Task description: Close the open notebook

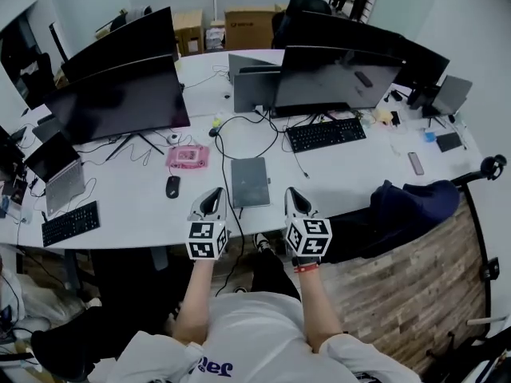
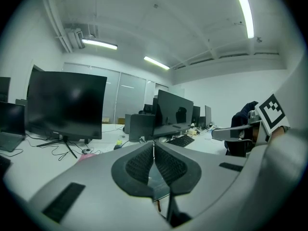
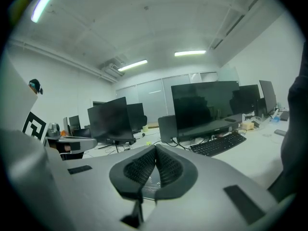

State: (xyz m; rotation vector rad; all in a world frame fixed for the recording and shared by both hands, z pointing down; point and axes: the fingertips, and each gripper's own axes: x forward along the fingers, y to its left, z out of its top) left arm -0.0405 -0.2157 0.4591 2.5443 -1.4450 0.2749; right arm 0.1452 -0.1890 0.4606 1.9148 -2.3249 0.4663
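The grey notebook (image 1: 250, 182) lies closed on the white desk (image 1: 351, 166) at frame centre; just below it, left gripper (image 1: 215, 194) and right gripper (image 1: 294, 194) hover with jaws together, empty; the print on the cardboard box (image 1: 249, 16) is too small to read

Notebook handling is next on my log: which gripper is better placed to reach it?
Left, marginally. The left gripper sits slightly nearer the grey notebook than the right gripper on its other side. Both have their jaws shut, and neither touches it.

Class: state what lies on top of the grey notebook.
Nothing rests on the notebook; its cover lies bare. The desk beneath it and its pages are covered.
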